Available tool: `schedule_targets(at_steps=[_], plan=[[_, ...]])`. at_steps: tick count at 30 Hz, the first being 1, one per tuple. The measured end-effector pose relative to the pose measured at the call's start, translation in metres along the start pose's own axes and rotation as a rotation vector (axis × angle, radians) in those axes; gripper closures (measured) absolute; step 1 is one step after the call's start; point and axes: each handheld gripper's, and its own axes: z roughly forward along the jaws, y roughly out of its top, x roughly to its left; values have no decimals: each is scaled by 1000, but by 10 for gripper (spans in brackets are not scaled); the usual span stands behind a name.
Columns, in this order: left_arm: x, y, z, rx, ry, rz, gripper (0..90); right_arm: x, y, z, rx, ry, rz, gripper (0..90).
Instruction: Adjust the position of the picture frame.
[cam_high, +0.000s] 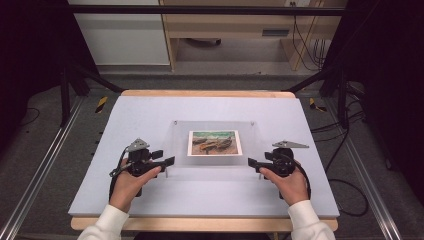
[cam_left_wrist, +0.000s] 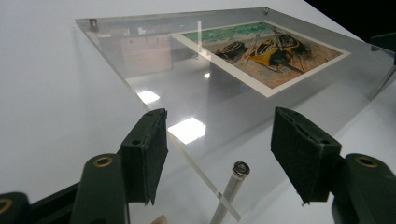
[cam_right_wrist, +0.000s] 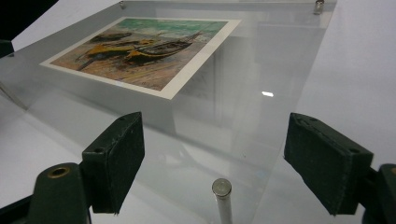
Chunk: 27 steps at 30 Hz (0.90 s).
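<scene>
A clear acrylic frame (cam_high: 215, 142) holding a painted boat print (cam_high: 214, 143) stands mid-tabletop (cam_high: 150, 107). Left hand-held gripper (cam_high: 169, 161) and right hand-held gripper (cam_high: 252, 162) flank its near corners, jaws wide apart, empty. Judging so, nothing is grasped yet.

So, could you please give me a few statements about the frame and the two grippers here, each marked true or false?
1. The picture in the clear acrylic frame shows boats on a beach. True.
2. The left gripper is shut on the frame's edge. False: its fingers stand open, either side of a metal standoff post.
3. The right gripper is open, with a post between its fingers. True.
4. The frame lies off the table, on the floor. False: it sits on the pale table.
5. The grippers are at the frame's far corners. False: they are at its near corners.
</scene>
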Motion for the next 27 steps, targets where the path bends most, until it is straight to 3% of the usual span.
schedule_targets(at_steps=[9,20,27], plan=[[4,-1,3,10,-35,-74,325,0,0,3,2,-3,31,197],[5,2,6,34,-42,-74,277,-4,0,5,5,19,77,193],[7,4,8,50,-51,-95,267,-6,0,7,12,27,107,186]])
